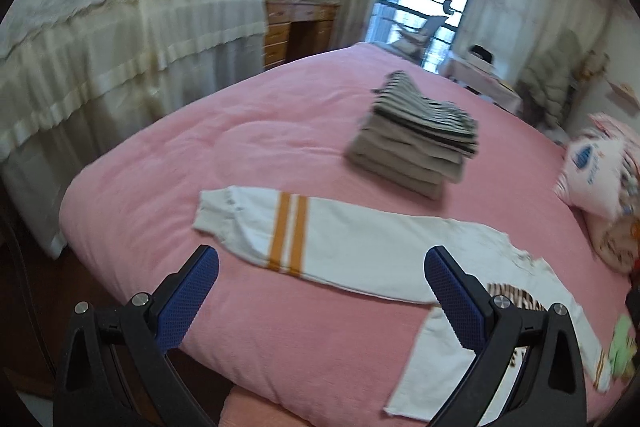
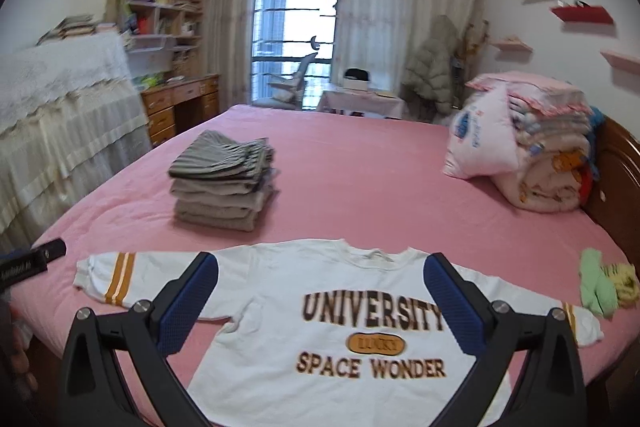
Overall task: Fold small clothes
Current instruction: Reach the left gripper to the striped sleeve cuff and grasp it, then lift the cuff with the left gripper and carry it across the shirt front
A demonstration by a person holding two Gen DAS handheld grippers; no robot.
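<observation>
Right wrist view shows a white sweatshirt (image 2: 320, 327) spread flat and face up on the pink bed (image 2: 360, 163), sleeves out to both sides, not yet folded. Beyond the sweatshirt, toward the window, a stack of folded clothes (image 2: 222, 183) suggests earlier pieces are done; by the sweatshirt's right cuff lie small green and yellow garments (image 2: 606, 285), seemingly waiting. Right tongs (image 2: 320, 281) gape wide over the chest print, holding nothing. Left tongs (image 1: 320, 277) hang wide over the sweatshirt's left sleeve, empty.

A white sweatshirt (image 2: 340, 311) lies spread flat on the pink bed (image 2: 360, 163), the right gripper (image 2: 322, 291) hovering above, fingers (image 2: 192, 303) wide apart.
</observation>
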